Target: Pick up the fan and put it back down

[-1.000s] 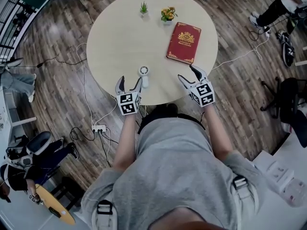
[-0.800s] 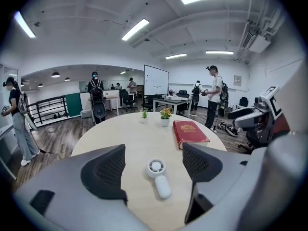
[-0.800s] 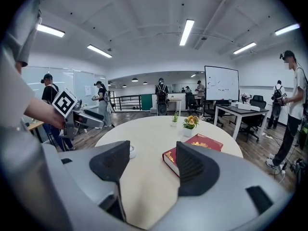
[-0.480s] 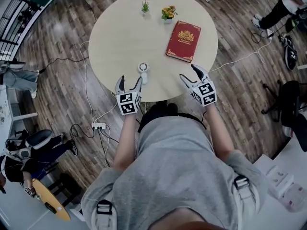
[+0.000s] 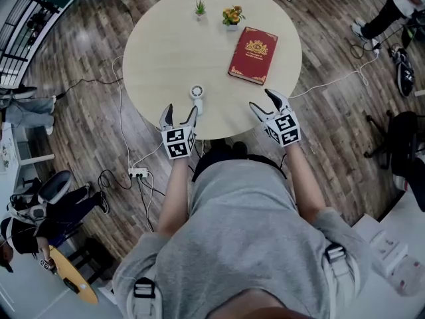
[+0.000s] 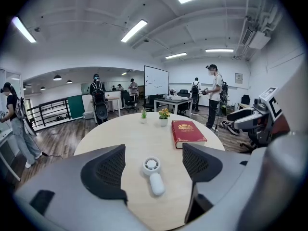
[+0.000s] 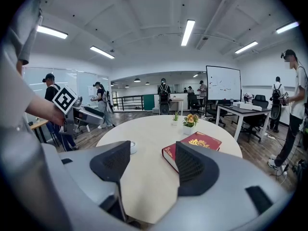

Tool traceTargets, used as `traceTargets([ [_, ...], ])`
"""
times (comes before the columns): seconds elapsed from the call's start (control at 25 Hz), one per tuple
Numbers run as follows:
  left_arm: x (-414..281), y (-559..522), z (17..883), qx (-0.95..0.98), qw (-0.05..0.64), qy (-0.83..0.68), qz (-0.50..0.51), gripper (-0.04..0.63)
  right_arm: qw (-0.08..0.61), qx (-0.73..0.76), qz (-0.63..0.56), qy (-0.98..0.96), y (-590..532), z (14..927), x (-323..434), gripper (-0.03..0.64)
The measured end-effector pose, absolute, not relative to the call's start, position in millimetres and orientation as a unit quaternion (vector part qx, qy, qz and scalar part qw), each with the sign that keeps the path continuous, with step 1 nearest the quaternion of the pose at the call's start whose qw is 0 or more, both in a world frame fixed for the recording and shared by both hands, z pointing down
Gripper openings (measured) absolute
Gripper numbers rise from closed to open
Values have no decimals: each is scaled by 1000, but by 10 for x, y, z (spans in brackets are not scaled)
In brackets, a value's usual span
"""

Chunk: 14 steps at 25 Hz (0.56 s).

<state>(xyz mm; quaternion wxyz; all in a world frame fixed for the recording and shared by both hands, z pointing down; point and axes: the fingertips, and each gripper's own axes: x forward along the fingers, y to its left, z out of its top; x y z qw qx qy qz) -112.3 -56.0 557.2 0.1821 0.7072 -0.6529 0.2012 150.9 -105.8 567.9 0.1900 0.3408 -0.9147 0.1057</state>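
Note:
A small white hand-held fan (image 5: 197,98) lies flat on the round beige table (image 5: 172,52), near its front edge, round head away from me. In the left gripper view the fan (image 6: 154,176) shows in the gap between the jaws, a little ahead of them. My left gripper (image 5: 179,115) hovers at the table's front edge just short of the fan, open and empty. My right gripper (image 5: 265,102) is open at the front right edge, holding nothing. In the right gripper view the fan (image 7: 132,147) peeks out behind the left jaw.
A red hardback book (image 5: 253,55) lies at the table's right. Two small potted plants (image 5: 200,10) (image 5: 232,18) stand at the far side. Cables and a power strip (image 5: 137,173) lie on the wood floor to the left. People and chairs surround the table.
Both grippers have drifted slightly along the table's front edge. The fan lies where it was and both jaws stay open.

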Motion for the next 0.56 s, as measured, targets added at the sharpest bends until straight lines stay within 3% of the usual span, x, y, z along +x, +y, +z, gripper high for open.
traceTargets([
  [0.56,-1134,-647,5598,708,183,-651,202,383,191,352,107,-910,-1144,5714,1544,296],
])
